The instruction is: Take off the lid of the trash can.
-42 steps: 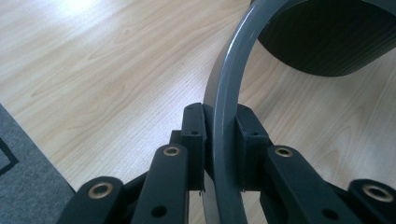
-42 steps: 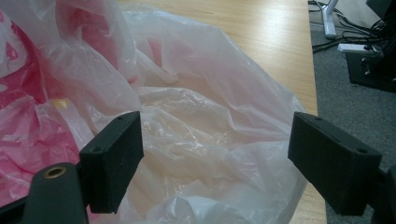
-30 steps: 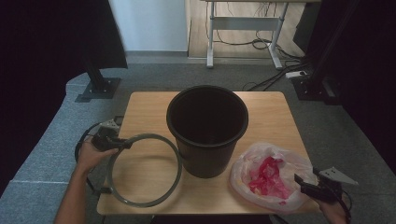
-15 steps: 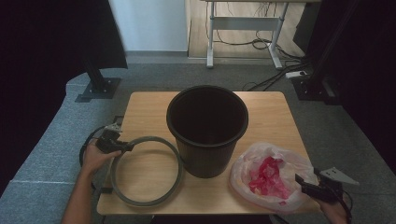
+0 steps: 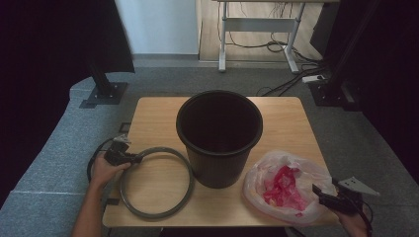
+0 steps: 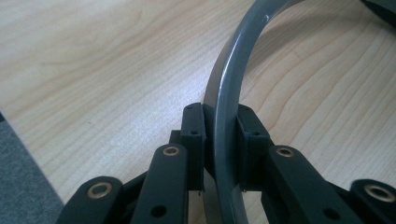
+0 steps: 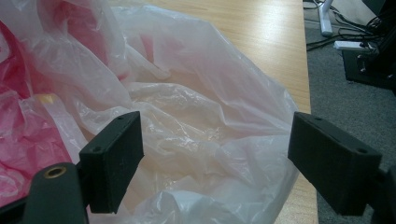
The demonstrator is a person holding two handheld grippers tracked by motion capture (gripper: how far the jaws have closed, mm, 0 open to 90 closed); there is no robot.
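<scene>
Wood table (image 5: 148,116) had the black bin (image 5: 219,136) at center, the grey ring (image 5: 154,182) lay flat at its 8 o'clock, clamped at the rim by the left gripper (image 5: 132,158); right gripper (image 5: 321,193) gaped by the bag (image 5: 284,185) at 4 o'clock.

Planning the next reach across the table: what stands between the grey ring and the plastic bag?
In the high view, the black bucket stands between the grey ring and the plastic bag, its base close beside the ring.
</scene>
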